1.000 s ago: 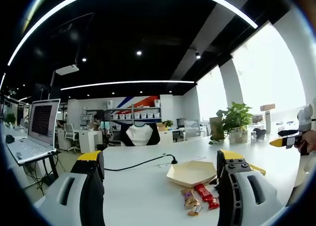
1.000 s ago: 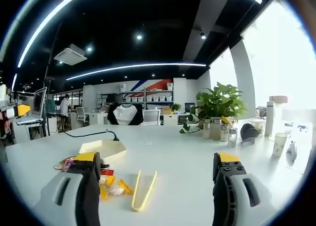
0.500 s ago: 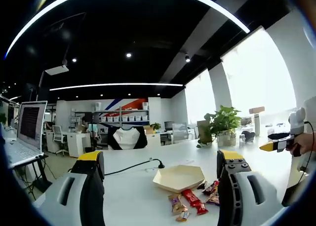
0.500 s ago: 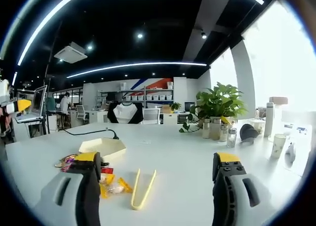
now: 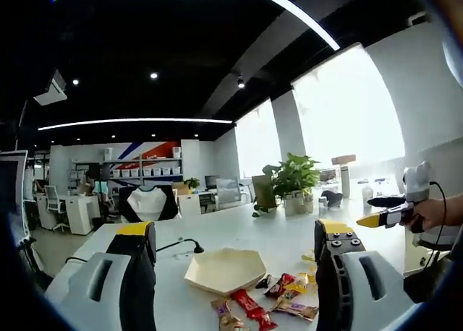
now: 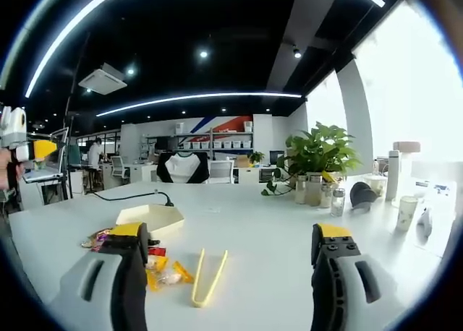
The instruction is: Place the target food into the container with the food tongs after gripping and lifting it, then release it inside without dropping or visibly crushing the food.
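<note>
left gripper view: swung right, laptop now cut off at 9 o'clock | hexagonal container (image 5: 226, 270) drifted toward 6 o'clock | more snack packets (image 5: 269, 301) in sight

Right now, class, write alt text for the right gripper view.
Yellow food tongs lie untouched on a white table, beside wrapped snacks and a hexagonal container. The right gripper hangs open above; potted plant behind.

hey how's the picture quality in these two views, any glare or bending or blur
Left gripper view: the windows blow out to white, the ceiling is dark, and the ceiling light strip bows from the fisheye. Right gripper view: the same blown-out window and curved strip; the tongs and tray on the table look sharp, the far shelves soft.
</note>
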Motion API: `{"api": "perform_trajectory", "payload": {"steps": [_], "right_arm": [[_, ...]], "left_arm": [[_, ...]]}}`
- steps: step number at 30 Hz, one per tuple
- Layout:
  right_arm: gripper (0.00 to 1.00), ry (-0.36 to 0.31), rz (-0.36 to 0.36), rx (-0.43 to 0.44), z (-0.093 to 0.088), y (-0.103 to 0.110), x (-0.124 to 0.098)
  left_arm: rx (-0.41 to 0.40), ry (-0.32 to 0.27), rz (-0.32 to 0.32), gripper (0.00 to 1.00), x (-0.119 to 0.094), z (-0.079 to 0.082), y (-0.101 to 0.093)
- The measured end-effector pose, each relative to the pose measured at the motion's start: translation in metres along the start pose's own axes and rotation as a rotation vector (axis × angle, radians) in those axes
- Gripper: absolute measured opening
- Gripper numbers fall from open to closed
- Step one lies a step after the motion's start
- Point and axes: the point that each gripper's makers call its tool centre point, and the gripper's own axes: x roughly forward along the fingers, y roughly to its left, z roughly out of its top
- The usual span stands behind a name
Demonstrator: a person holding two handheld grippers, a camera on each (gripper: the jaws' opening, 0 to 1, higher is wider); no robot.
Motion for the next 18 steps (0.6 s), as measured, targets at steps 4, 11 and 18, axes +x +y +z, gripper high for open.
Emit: {"api": "perform_trajectory", "payload": {"steps": [4, 11, 18], "right_arm": [[0.96, -0.023, 0.017, 0.074, 0.003, 0.002, -0.001], [0.96, -0.002, 0.015, -0.021, 0.004, 0.001, 0.000], [0.97, 0.020, 0.069, -0.046, 0.002, 0.016, 0.006]], "left_arm": [[0.058, 0.026, -0.080, 0.96, 0.019, 0.002, -0.013], [0.109, 0.076, -0.186, 0.88, 0.042, -0.006, -0.033], [0.279, 0.099, -0.305, 0.84, 0.070, -0.013, -0.055]]}}
